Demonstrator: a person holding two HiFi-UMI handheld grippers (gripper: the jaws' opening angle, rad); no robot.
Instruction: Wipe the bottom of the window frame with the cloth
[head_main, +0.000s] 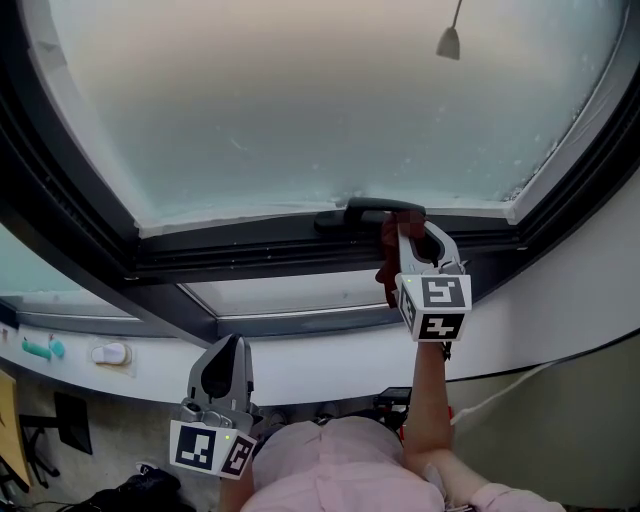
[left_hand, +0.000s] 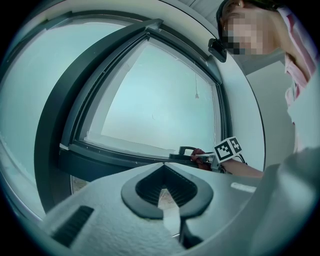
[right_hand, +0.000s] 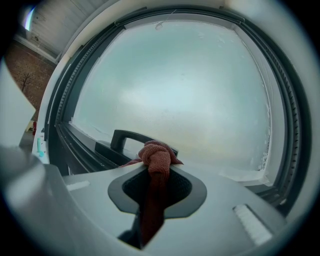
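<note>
head view: above the person, steeply down on the window frame (head_main: 250, 248), mid-range | left gripper view: low, farther back, facing the pane (left_hand: 150, 100) | right gripper view: close to the window handle (right_hand: 122, 136) | shared: handle, frame's bottom edge

Two claws, left claw (head_main: 230, 343) and right claw (head_main: 403, 228); one cloth (right_hand: 157, 158); one window frame (head_main: 250, 252); one handle (head_main: 368, 209).

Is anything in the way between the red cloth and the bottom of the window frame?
Only the black handle, sitting on the bottom frame right at the cloth that the right gripper holds. Nothing else visible blocks it.
</note>
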